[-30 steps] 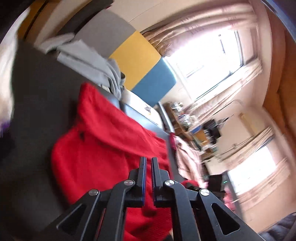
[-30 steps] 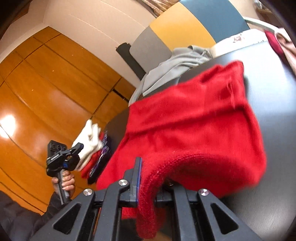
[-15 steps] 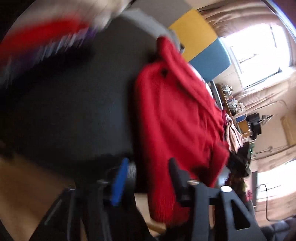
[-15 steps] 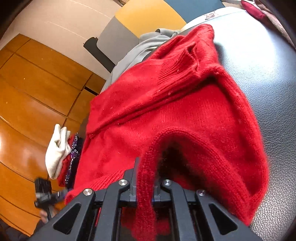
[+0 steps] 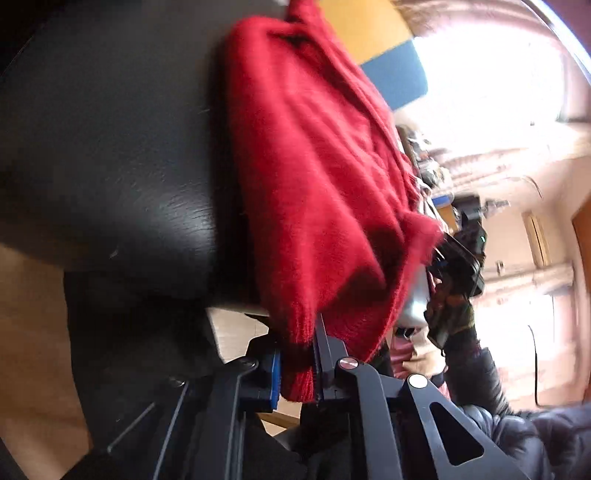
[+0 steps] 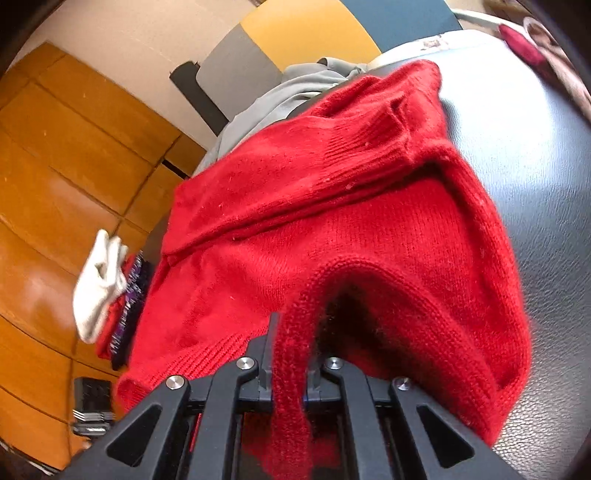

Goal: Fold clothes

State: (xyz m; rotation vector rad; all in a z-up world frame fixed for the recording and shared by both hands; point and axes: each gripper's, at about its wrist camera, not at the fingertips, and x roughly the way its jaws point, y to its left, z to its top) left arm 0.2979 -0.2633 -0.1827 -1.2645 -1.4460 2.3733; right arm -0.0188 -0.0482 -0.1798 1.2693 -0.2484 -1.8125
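The red sweater (image 6: 332,229) lies spread over the black table (image 6: 546,177), its ribbed collar toward the table's far end and its lower part bunched up at the near edge. In the left wrist view the red sweater (image 5: 314,166) drapes along the right side of the black table (image 5: 110,129) and spills over the table's near edge.

The right gripper (image 6: 290,354) is closed on a rolled, ribbed fold of the sweater at the table's near edge; the knit is squeezed between the two black fingers and hangs down past them, with a dark hollow under the raised cloth just to the right. The left gripper (image 5: 297,365) pinches a ribbed hem or cuff of the same sweater just off the table's near edge, the red knit filling the narrow gap between a blue-padded finger and a black one. In the left wrist view the right gripper (image 5: 458,254) shows at the sweater's other near corner, held by a hand in a dark sleeve; that part is blurred.

At the far end of the table a grey garment (image 6: 295,92) lies partly under the sweater's collar. At the table's left edge a white cloth (image 6: 98,280) rests on a small stack of red and dark patterned clothes (image 6: 127,310). Beyond the table's far end stand grey, yellow and blue panels (image 6: 306,26), and wooden wall panelling (image 6: 55,166) runs along the table's left side.
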